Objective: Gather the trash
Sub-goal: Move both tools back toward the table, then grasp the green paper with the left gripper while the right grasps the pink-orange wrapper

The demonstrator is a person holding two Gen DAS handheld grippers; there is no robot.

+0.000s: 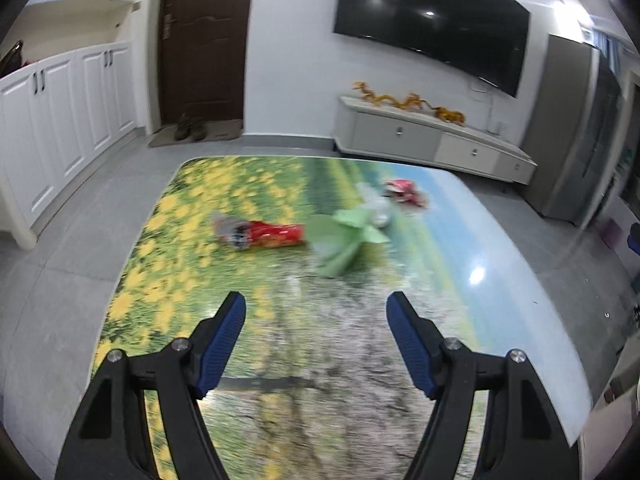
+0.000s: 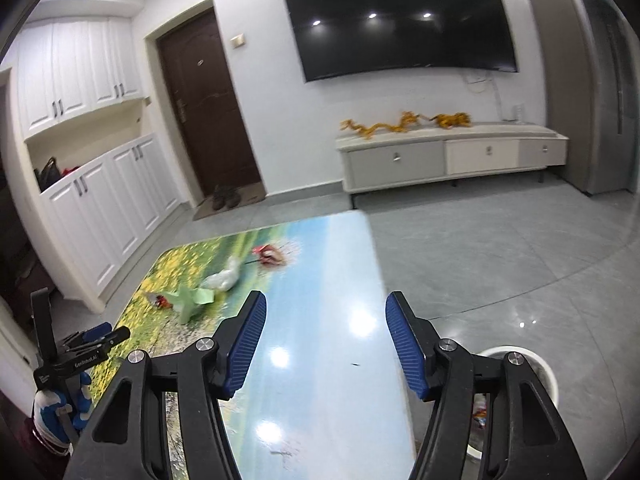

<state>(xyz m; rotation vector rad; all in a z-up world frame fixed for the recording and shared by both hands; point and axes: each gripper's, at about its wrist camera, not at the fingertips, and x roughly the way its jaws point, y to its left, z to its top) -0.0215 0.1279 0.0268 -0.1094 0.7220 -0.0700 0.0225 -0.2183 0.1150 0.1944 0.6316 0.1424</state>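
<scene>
Trash lies on the far half of a table (image 1: 500, 264) with a landscape print. In the left wrist view I see a red snack wrapper (image 1: 268, 234), a crumpled green paper (image 1: 348, 240), a clear plastic bag (image 1: 378, 208) and a red crumpled wrapper (image 1: 404, 191). My left gripper (image 1: 316, 308) is open and empty, well short of them. The right wrist view shows the green paper (image 2: 192, 300), the plastic bag (image 2: 224, 278) and the red crumpled wrapper (image 2: 272, 256). My right gripper (image 2: 325, 306) is open and empty over the table's right part. The left gripper (image 2: 96, 338) shows at far left.
A white bin (image 2: 536, 372) with some trash inside stands on the floor right of the table. A TV cabinet (image 2: 448, 152) lines the far wall under a wall TV (image 2: 396, 20). White cupboards (image 1: 60, 120) and a brown door (image 1: 204, 40) are left.
</scene>
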